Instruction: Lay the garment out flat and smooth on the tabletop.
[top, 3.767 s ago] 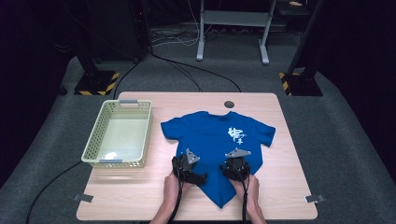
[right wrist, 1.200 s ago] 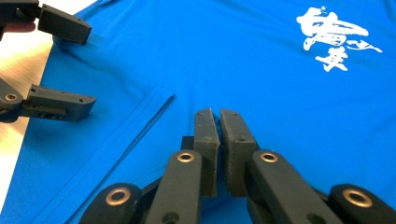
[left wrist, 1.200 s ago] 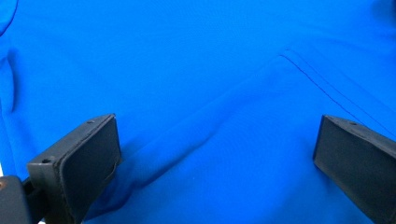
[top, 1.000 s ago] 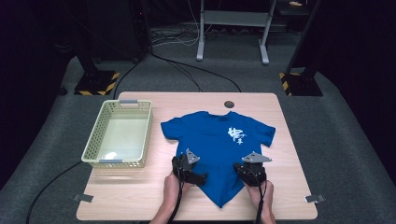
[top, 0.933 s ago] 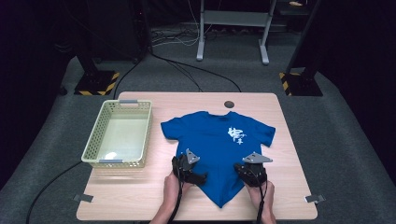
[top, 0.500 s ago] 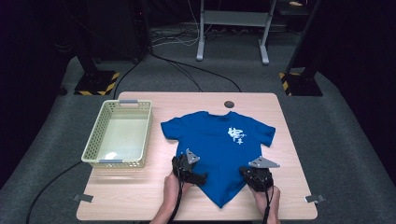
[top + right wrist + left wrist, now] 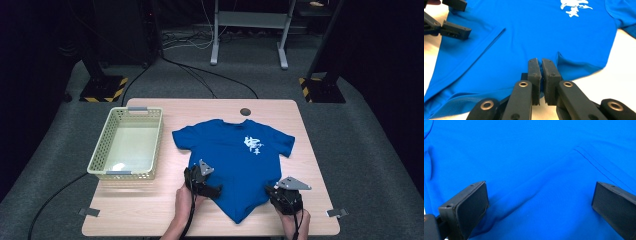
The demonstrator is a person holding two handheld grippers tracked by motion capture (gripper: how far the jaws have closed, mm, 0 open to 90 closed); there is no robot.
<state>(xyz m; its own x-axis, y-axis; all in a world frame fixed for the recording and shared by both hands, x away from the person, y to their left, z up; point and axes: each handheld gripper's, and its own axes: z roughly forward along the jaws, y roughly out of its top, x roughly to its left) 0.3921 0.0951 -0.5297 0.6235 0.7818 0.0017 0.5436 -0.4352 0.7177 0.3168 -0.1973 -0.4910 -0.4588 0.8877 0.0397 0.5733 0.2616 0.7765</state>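
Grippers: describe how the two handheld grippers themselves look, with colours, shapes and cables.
Both are black. The left gripper and the right gripper each carry a grey three-cornered plate on top and trail a dark cable back along the forearm. The left one's fingers are flat rectangular black pads. The right one's fingers sit on black link arms with brass-coloured pivot rivets. No sleeves are visible.

The right gripper (image 7: 272,191), clamped on the blue cotton T-shirt's (image 7: 235,150) hem, has slid toward the table's right edge. The hem corner it holds has stretched out that way.

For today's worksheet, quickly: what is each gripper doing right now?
Left gripper: open, jaws astride the blue T-shirt.
Right gripper: closed on the T-shirt's hem.
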